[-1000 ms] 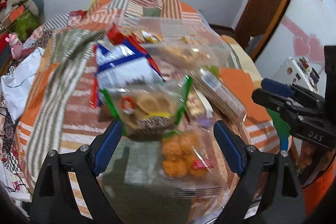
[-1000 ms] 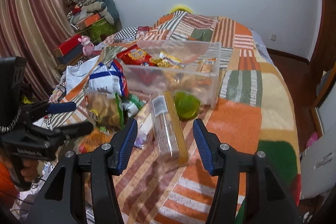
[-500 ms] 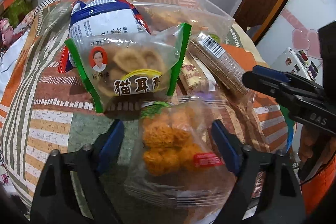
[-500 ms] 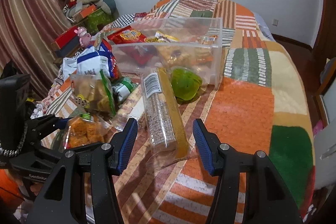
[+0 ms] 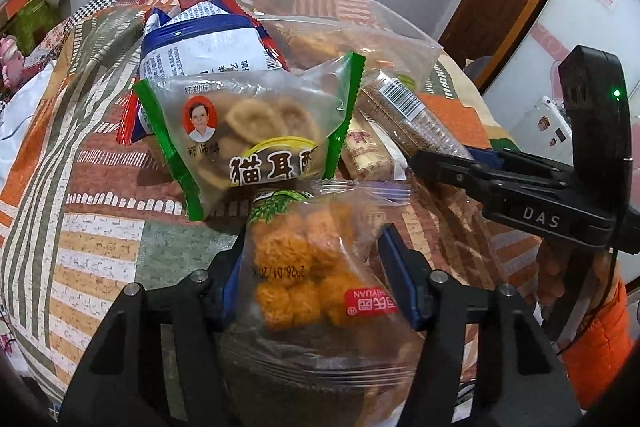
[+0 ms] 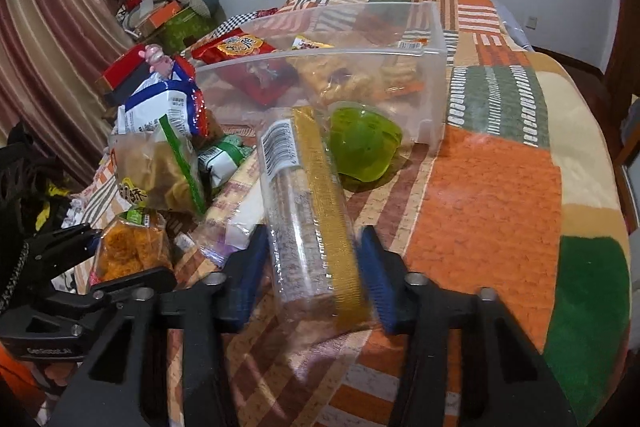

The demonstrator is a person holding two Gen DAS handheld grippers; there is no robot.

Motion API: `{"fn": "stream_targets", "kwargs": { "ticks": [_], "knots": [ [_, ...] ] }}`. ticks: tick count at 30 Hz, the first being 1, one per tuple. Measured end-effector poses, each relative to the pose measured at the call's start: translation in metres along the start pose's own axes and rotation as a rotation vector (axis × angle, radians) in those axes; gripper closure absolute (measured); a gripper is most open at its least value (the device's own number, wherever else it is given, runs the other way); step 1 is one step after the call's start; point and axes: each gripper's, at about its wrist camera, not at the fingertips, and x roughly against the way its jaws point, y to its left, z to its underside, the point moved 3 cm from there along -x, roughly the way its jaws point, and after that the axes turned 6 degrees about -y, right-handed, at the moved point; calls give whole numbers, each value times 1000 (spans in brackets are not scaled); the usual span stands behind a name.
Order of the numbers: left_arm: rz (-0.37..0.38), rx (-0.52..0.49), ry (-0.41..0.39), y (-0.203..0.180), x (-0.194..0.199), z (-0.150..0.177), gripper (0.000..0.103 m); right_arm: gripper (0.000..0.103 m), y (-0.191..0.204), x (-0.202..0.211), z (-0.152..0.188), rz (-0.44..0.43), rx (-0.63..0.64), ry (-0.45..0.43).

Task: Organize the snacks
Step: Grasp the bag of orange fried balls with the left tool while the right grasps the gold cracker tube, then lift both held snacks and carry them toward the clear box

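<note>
A patchwork quilt (image 6: 492, 187) is covering the bed, lying bare toward the right. A clear plastic bin (image 6: 434, 75) is sitting on it, snack packets inside. The cracker sleeve (image 6: 308, 211), barcode up, is lying between the right claw (image 6: 312, 271) fingers, which are closing around it. The left claw (image 5: 316, 283) is bracketing the orange fried-snack bag (image 5: 304, 267), marked "2026/01". Just behind, a green-edged bag (image 5: 256, 131) is reading "猫耳酥".

Orange snack bag (image 5: 316, 291) hides left hand-held gripper's (image 5: 316, 287) pad contact.
</note>
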Motion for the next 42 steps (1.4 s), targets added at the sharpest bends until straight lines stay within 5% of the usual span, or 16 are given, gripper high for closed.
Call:
{"fn": "stream_targets", "kwargs": {
  "ticks": [18, 23, 29, 33, 42],
  "knots": [
    [38, -44, -119, -24, 41, -21, 43, 70, 9, 39, -10, -12, 15, -106],
    [32, -53, -172, -27, 54, -36, 43, 98, 9, 51, -17, -34, -1, -140],
    [24, -50, -214, -25, 61, -49, 43, 96, 16, 47, -19, -2, 51, -110],
    [19, -39, -216, -20, 59, -54, 43, 75, 16, 33, -13, 7, 63, -63],
    [11, -36, -208, -18, 52, -55, 43, 64, 7, 0, 0, 13, 48, 16]
  ]
}}
